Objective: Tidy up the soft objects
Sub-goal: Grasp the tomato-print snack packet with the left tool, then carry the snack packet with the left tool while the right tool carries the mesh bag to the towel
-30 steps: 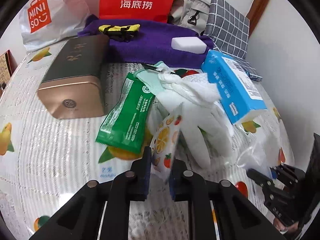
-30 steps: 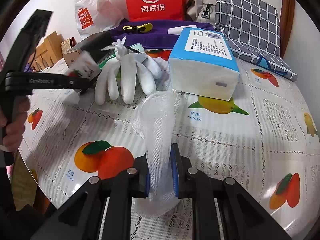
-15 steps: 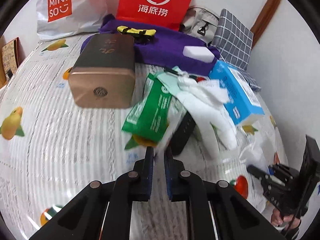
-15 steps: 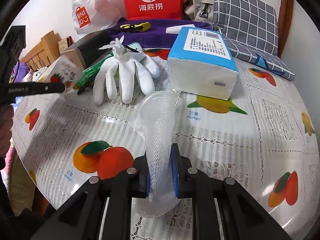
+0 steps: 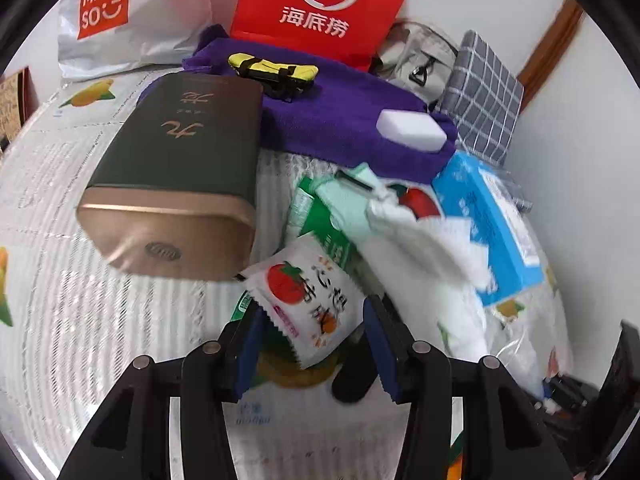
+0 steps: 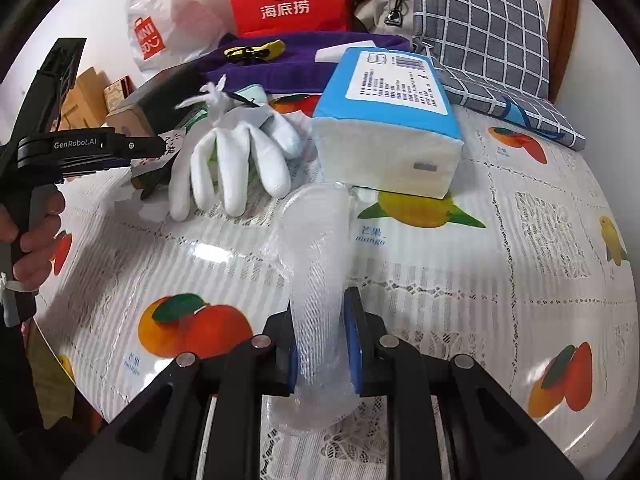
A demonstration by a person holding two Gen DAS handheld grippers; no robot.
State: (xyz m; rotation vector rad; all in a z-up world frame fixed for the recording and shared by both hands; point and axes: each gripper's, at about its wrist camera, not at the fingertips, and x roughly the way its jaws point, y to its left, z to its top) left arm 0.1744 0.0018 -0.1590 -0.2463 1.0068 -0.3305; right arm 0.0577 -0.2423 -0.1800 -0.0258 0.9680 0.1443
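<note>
The soft things lie in a heap in the middle of the tabletop. In the left wrist view a small snack packet with a red fruit on it sits low in the middle of the frame, between the fingers of the left gripper. Those fingers have just been opening, and now they stand apart from the packet and do not press on it. It rests on a green packet, just beside the brown tin box at the left of the frame. So this step looks like letting the snack packet go onto the heap.

In the right wrist view the right gripper, low in the middle of the frame, is closed on a clear foam net sleeve. The sleeve sticks up toward the blue tissue pack above it. A white glove lies to the left of the middle.

Next, I think the left gripper should pull back without dragging the packet along. Then the sleeve needs a place near the other soft things. It is light and squashy, so it should be set down gently.
</note>
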